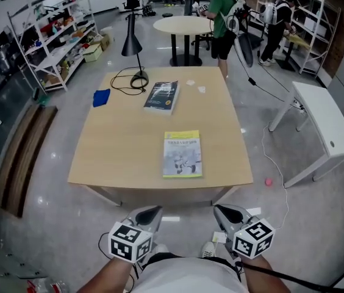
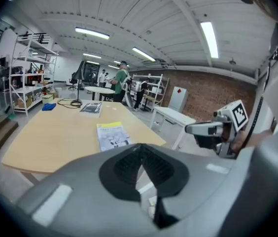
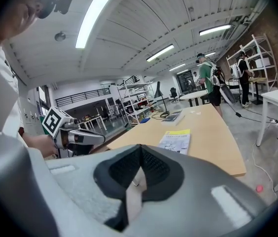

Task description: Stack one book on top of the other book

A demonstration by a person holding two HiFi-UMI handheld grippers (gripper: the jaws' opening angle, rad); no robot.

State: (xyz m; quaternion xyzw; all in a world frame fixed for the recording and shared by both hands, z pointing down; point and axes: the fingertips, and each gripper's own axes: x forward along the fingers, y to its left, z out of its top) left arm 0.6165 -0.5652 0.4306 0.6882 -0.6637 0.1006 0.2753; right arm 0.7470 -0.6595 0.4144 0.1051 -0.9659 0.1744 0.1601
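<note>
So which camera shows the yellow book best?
The head view. It looks down on the yellow book, so the whole cover shows, lying flat on the table. Both gripper views catch the book too, left and right, but small and at a low slant.

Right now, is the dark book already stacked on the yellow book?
No, the dark book lies farther back, clearly apart from the yellow book.

Black desk lamp and blue cloth at the counter's far edge, round table beyond, white table at right
</note>
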